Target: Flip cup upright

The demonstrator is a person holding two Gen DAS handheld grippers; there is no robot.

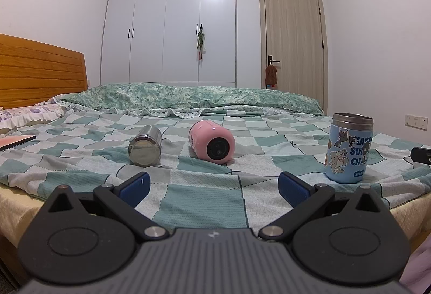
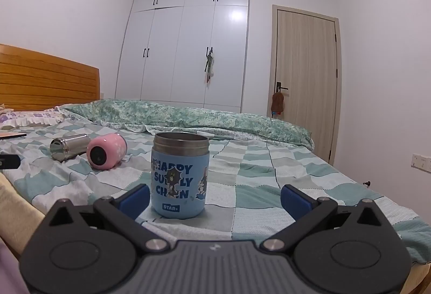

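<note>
A blue cartoon cup (image 2: 179, 177) stands upright on the checked bedspread (image 2: 256, 186), just ahead of my open right gripper (image 2: 215, 198) and left of its centre line, near the left finger. It also shows at the right of the left wrist view (image 1: 348, 148). A pink cup (image 1: 212, 142) lies on its side, base toward me, ahead of my open, empty left gripper (image 1: 212, 186). A steel cup (image 1: 145, 150) lies on its side to the left of the pink one. Both also show in the right wrist view, the pink cup (image 2: 106, 150) and the steel cup (image 2: 68, 146).
A rolled green quilt (image 1: 188, 98) lies across the far side of the bed. A wooden headboard (image 1: 40, 70) is at left, with a pillow (image 1: 24, 116) and a flat book (image 1: 14, 142). A black object (image 1: 421, 155) lies at the right edge. Wardrobe and door stand behind.
</note>
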